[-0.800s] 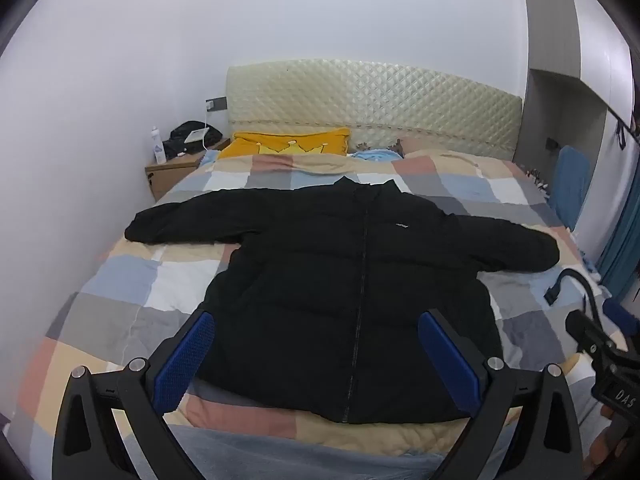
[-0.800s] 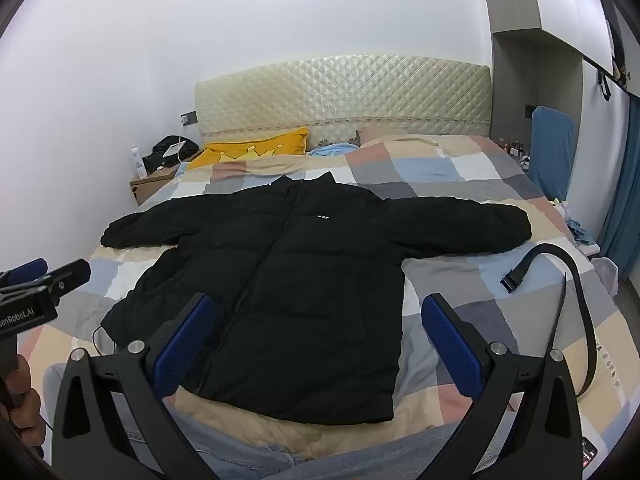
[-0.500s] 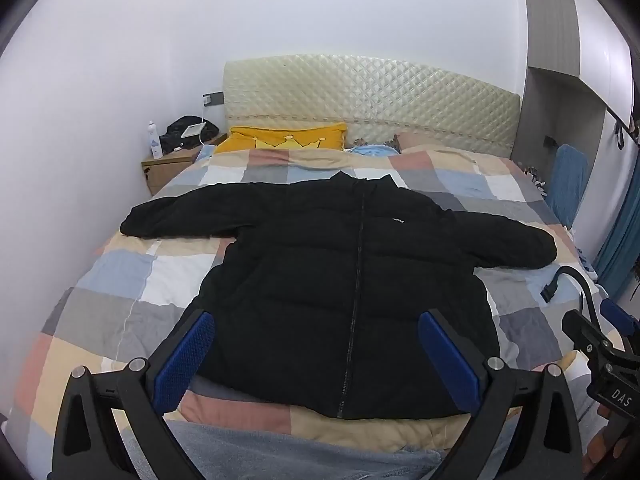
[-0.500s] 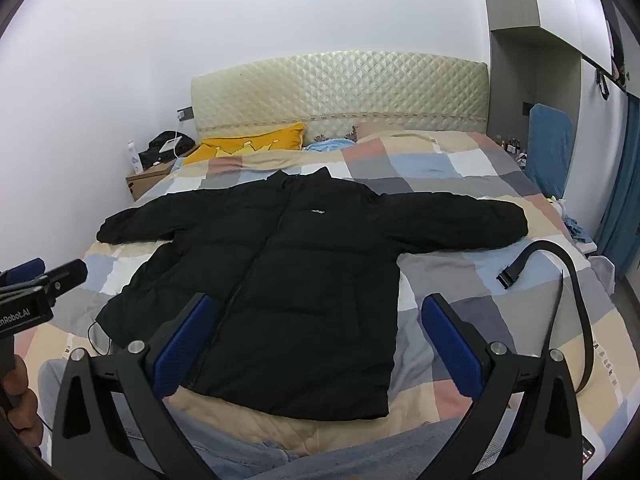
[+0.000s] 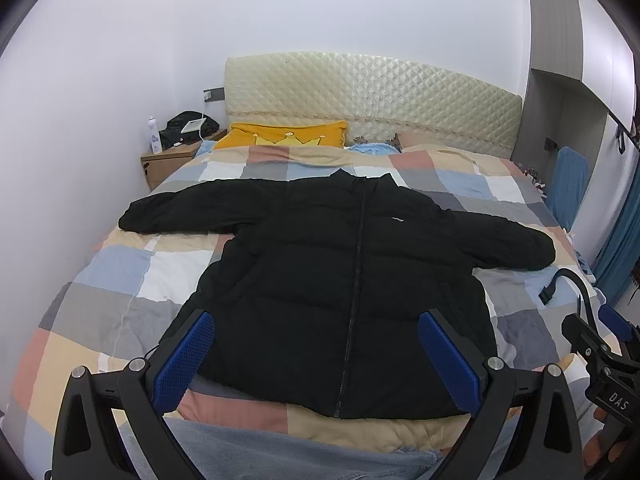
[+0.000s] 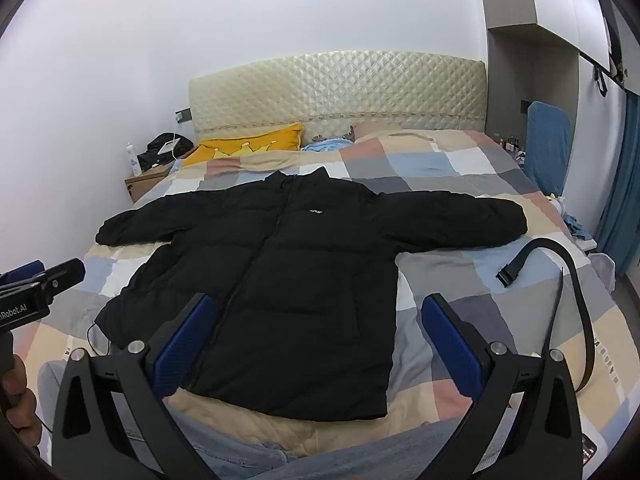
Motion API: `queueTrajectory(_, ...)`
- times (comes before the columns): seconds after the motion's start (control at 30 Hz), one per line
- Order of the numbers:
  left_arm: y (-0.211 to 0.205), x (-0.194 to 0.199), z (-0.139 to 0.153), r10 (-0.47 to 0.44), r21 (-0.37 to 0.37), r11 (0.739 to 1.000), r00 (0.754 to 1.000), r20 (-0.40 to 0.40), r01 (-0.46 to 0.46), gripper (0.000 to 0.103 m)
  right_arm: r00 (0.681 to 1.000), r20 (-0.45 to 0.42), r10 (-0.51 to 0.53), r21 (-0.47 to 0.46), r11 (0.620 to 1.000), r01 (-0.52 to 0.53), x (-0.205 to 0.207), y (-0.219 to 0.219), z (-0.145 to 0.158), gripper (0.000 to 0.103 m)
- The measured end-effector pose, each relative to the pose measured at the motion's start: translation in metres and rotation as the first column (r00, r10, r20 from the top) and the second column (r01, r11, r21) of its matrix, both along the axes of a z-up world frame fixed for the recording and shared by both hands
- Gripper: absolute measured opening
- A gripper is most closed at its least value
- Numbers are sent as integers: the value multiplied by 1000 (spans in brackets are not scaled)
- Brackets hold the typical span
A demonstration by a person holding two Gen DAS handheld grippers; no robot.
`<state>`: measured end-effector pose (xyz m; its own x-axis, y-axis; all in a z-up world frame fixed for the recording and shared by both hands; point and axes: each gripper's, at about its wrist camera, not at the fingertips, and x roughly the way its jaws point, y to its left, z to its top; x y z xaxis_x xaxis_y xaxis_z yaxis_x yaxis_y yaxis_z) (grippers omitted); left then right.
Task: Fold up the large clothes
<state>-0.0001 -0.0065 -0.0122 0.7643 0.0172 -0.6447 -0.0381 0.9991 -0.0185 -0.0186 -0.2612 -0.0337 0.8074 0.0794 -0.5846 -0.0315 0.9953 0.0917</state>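
A black puffer jacket lies flat, front up and zipped, on the checked bed cover, both sleeves spread out sideways. It also shows in the right wrist view. My left gripper is open and empty, held above the jacket's hem. My right gripper is open and empty, held above the hem's right side. The right gripper shows at the right edge of the left wrist view, and the left gripper at the left edge of the right wrist view.
A black belt lies on the cover right of the jacket. A yellow pillow and quilted headboard are at the far end. A nightstand with a bottle stands far left. Blue curtain is at right.
Both grippers have risen and drawn back slightly, so the jacket sits a bit higher and farther in view. The jacket has not moved and both grippers stay open.
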Motion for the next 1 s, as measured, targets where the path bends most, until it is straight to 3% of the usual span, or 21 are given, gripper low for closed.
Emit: queueTrajectory(1.0, 2, 6, -11, -2, -2, 1000, 999, -41, 2, 103, 1000, -1, -24, -12, 1000, 24, 1, -5, -8, 103)
